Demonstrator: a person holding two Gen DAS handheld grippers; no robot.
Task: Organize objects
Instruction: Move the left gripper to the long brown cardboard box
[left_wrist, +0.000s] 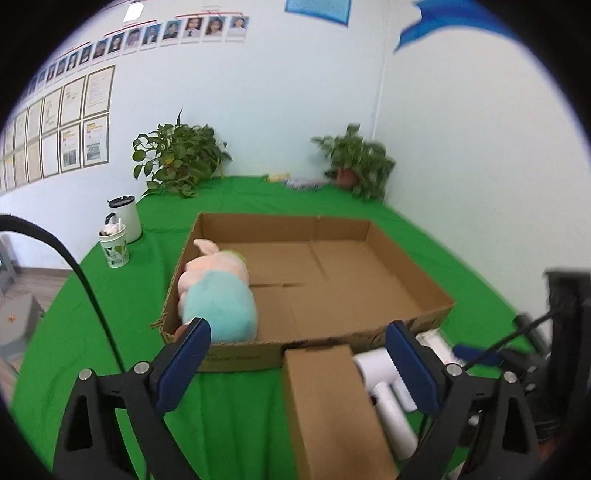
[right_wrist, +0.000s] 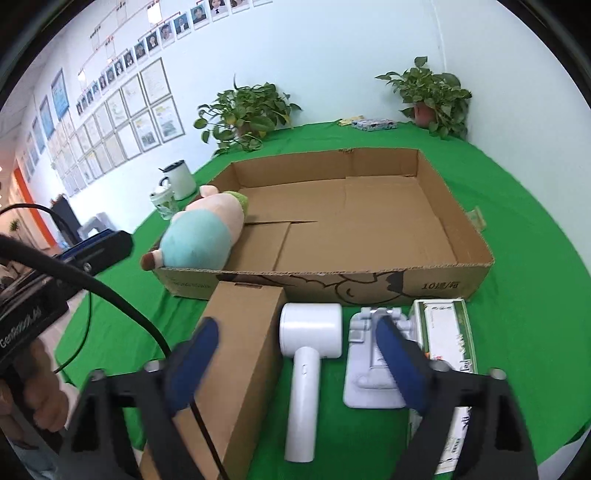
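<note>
One item out of five is in place, by my reading: the pink plush pig in a teal shirt (right_wrist: 201, 236) lies inside the shallow brown cardboard tray (right_wrist: 436, 280), tucked into its corner at about 9 o'clock in the right wrist view, one foot poking over the near rim. Four things seem left to go, all on the green-covered table (right_wrist: 517, 229) just outside the tray's near wall – a long plain brown cardboard box (right_wrist: 240, 354) at 7 o'clock, a white hammer-shaped hair dryer (right_wrist: 306, 354) beside it, a pale grey moulded plastic stand (right_wrist: 365, 365) next along, and a white and green printed carton (right_wrist: 447, 332) at 5 o'clock.

Both tools are empty. The left gripper (left_wrist: 299, 354) stands wide, hovering above the near rim with the brown box's end between its blue pads. The right gripper (right_wrist: 295, 358) is also spread wide, poised over the hair dryer and touching nothing that I can see.

Room is generous: most of the tray floor from 12 to 3 o'clock is bare cardboard, though a loose bottom flap is lifted slightly near the centre and might catch a sliding edge. The low walls call for a lift over them, not a push. The waiting items lie close together, so a descending finger could nudge a neighbour – the stand and the carton look to be touching. The right gripper's cable crosses the brown box
</note>
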